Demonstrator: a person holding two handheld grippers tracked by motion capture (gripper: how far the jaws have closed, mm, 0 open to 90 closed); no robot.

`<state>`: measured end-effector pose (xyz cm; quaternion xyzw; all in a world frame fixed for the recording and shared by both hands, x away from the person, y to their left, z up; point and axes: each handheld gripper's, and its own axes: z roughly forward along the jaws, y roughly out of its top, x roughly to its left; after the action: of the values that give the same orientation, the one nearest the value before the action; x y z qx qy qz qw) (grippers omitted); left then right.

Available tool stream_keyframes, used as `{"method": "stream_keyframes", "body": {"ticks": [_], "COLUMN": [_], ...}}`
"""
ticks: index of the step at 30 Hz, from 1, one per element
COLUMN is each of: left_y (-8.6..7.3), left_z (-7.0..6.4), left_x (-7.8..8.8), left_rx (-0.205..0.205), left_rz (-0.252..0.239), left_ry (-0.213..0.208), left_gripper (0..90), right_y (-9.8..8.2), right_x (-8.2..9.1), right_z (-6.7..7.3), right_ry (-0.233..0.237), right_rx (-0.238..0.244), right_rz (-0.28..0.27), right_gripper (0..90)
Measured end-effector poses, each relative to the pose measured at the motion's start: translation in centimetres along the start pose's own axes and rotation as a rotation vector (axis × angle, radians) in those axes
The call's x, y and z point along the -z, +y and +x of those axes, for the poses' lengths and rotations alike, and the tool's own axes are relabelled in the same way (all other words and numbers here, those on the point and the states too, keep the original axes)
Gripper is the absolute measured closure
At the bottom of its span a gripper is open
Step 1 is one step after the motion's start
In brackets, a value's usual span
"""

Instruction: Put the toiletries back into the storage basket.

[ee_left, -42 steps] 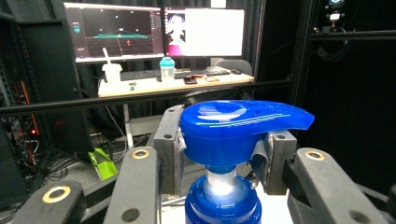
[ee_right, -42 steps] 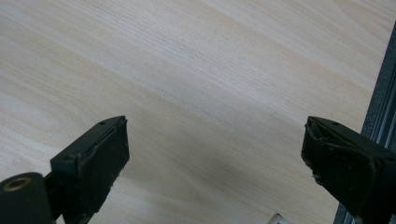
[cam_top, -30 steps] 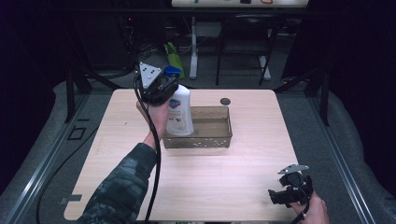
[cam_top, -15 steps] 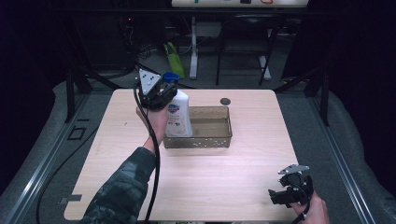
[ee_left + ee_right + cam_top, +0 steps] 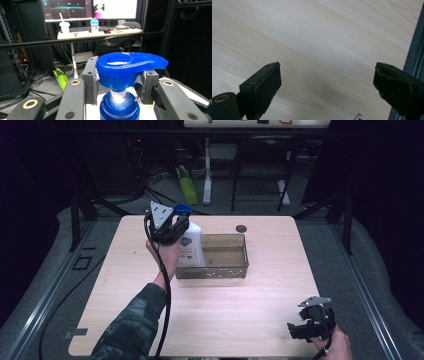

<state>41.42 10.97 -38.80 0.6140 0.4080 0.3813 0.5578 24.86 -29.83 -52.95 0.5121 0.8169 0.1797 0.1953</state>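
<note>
A white pump bottle [image 5: 191, 251] with a blue pump head [image 5: 125, 67] stands upright at the left end of a clear brownish tray [image 5: 225, 270]. I cannot tell whether its base is inside the tray. My left gripper [image 5: 180, 221] is shut on the pump, its pads [image 5: 94, 80] pressing just under the blue head from both sides. A hand holds this gripper from the left of the bottle. Near the table's front right corner my right gripper [image 5: 296, 330] stands open, nothing but bare wood between its jaws [image 5: 327, 85].
A small dark round thing [image 5: 241, 228] lies on the table behind the tray. A green object [image 5: 186, 185] and stand legs are on the floor beyond the far edge. Bare tabletop [image 5: 225, 310] spreads between the tray and the right gripper.
The left gripper with the bottle has shifted slightly to the left, and the bottle stands more upright. The right gripper has not moved.
</note>
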Motion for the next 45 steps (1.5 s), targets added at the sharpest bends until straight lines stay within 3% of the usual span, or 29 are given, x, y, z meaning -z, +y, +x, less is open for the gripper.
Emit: {"method": "stream_keyframes", "body": {"ticks": [13, 21, 29, 34, 45], "left_y": [-1.2, -1.9, -2.5, -2.7, -2.6], "left_z": [0.1, -0.3, -0.3, -1.2, -1.0], "left_x": [0.2, 0.3, 0.6, 1.2, 1.4], "left_rx": [0.012, -0.014, -0.009, -0.074, -0.051], "left_rz": [0.027, 0.049, 0.045, 0.037, 0.054], "left_ry": [0.005, 0.004, 0.000, -0.012, -0.028], "left_gripper": [58.8, 58.7, 58.7, 58.6, 57.4], "right_y": [0.0, -0.1, -0.1, -0.2, -0.2], "right_x": [0.1, 0.1, 0.1, 0.2, 0.2], "right_z": [0.1, 0.0, -0.1, 0.0, 0.0], "right_ry": [-0.001, -0.002, -0.004, -0.005, -0.007], "right_rx": [0.002, -0.003, -0.007, -0.004, -0.005], "right_rz": [-0.002, 0.000, 0.004, 0.002, 0.001], "right_gripper": [7.1, 7.1, 7.1, 7.1, 7.1]}}
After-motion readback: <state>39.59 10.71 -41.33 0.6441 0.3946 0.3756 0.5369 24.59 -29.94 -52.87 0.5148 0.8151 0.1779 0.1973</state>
